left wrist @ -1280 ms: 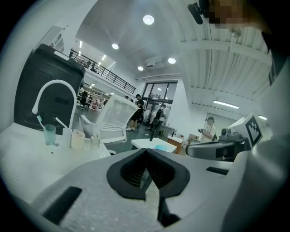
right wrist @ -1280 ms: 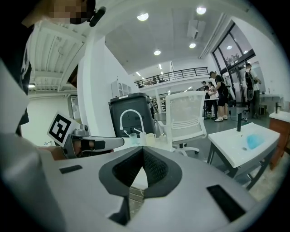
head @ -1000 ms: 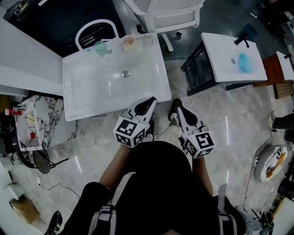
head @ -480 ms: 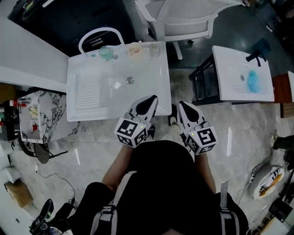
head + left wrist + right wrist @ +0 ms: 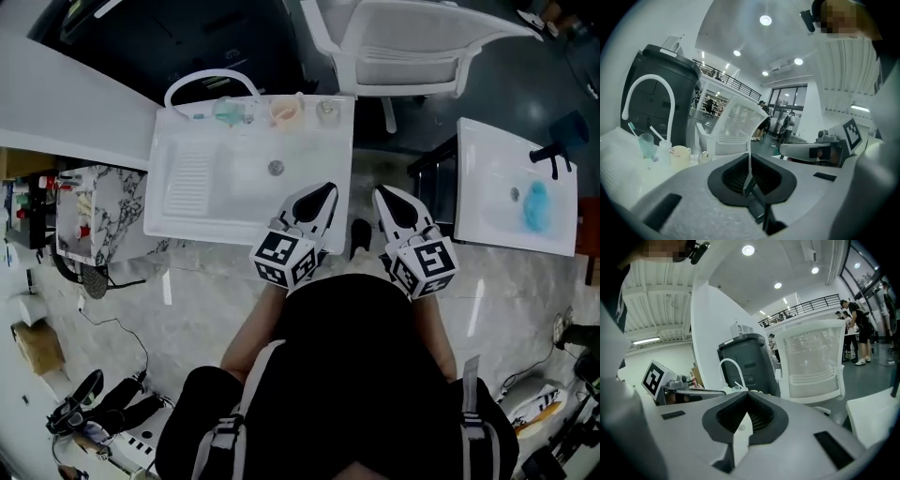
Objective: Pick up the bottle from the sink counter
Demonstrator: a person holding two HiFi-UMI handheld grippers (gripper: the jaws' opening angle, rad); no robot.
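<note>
A white sink counter [image 5: 187, 220] stands ahead of me, with a white arched faucet [image 5: 211, 80] at its back edge. Along that edge stand a teal cup [image 5: 225, 112], a cream mug [image 5: 285, 112] and a small clear container [image 5: 326, 112]. In the left gripper view a small clear bottle [image 5: 663, 150] stands between the teal cup [image 5: 646, 144] and the cream mug [image 5: 680, 156]. My left gripper [image 5: 327, 190] is shut and empty over the sink's front right corner. My right gripper [image 5: 382, 192] is shut and empty just right of the counter. Both are well short of the bottle.
A white chair [image 5: 403, 42] stands behind the sink. To the right is a second white basin [image 5: 497, 202] holding a blue item [image 5: 536, 206]. A marble shelf [image 5: 94, 234] with small items sits at left. A dark bin [image 5: 661, 89] is behind the faucet.
Both grippers have moved forward toward the sink together, staying shut. The left tip now reaches over the sink's front edge. The whole view has shifted with the person.
</note>
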